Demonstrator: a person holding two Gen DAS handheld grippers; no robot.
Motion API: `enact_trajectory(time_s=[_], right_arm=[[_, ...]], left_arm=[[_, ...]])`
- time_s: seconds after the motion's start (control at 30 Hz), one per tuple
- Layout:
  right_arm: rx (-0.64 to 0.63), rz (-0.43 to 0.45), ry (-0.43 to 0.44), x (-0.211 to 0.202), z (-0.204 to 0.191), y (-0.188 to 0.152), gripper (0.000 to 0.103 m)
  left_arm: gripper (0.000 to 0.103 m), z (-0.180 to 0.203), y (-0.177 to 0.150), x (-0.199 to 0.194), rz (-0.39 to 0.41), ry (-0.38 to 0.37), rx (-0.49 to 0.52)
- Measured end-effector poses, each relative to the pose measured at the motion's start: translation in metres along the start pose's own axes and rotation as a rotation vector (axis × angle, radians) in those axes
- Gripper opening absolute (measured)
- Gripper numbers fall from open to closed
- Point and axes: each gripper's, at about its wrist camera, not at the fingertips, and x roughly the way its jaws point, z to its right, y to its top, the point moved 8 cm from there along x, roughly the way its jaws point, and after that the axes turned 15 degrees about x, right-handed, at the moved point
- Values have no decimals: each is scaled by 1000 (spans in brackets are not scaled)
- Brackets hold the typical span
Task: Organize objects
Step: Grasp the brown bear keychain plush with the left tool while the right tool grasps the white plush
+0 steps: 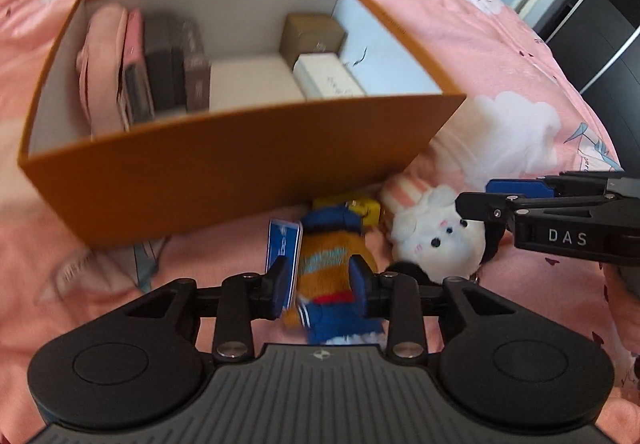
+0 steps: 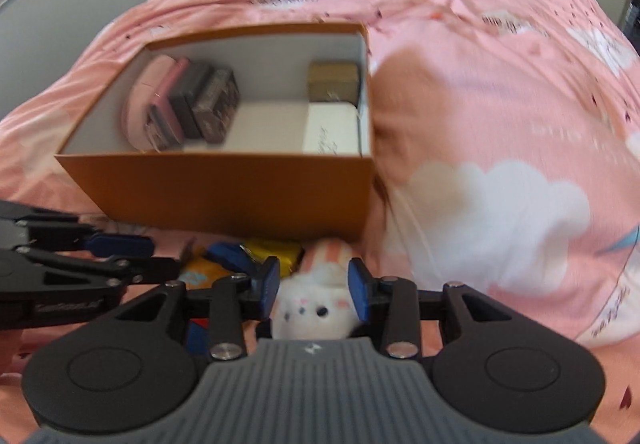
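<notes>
An orange and blue plush doll [image 1: 332, 264] lies on the pink bedcover just in front of the orange box [image 1: 224, 184]. My left gripper [image 1: 320, 280] is open, its blue pads on either side of the doll's body. Beside it lies a white bunny plush [image 2: 312, 308] with a pink-striped part. My right gripper [image 2: 314, 286] is open and straddles the bunny's head; whether its pads touch is unclear. In the left wrist view the right gripper [image 1: 492, 200] reaches in over the bunny [image 1: 432, 240]. The left gripper [image 2: 164, 256] shows at the left of the right wrist view.
The open orange box [image 2: 224, 188] holds a pink pouch [image 2: 140, 104], dark boxes [image 2: 208, 104], a brown box [image 2: 332, 82] and a white box [image 2: 330, 128], with a bare white floor between. A yellow object [image 2: 276, 254] lies by the toys. Dark furniture [image 1: 592, 12] stands beyond the bed.
</notes>
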Motion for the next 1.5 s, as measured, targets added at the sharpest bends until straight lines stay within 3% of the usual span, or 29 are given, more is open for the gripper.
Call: enact_trajectory(time_s=[0.13,0.23,0.57,0.97,1.2,1.5], right_arm=[[68,-31,-23,11,21,-10,50],[127,-49,11,15,31,-15,55],[251,-158,115,37,38,-20,65],[295,-198,151,49,39,-20,65],[308,-209,159,50,40,-20,66],[283,-203,159,47,36,-20,63]], left_arm=[[45,-5,-15,9,-37,-46,-91],[50,-7,-22,15,-49,-81,-136],[62,-4,-22,33,-82,-149,-188],[62,1,-22,54,-113,-183,-215],[53,6,-23,58,-116,-205,-217],[44,5,-27,35,-87,-194,-172]])
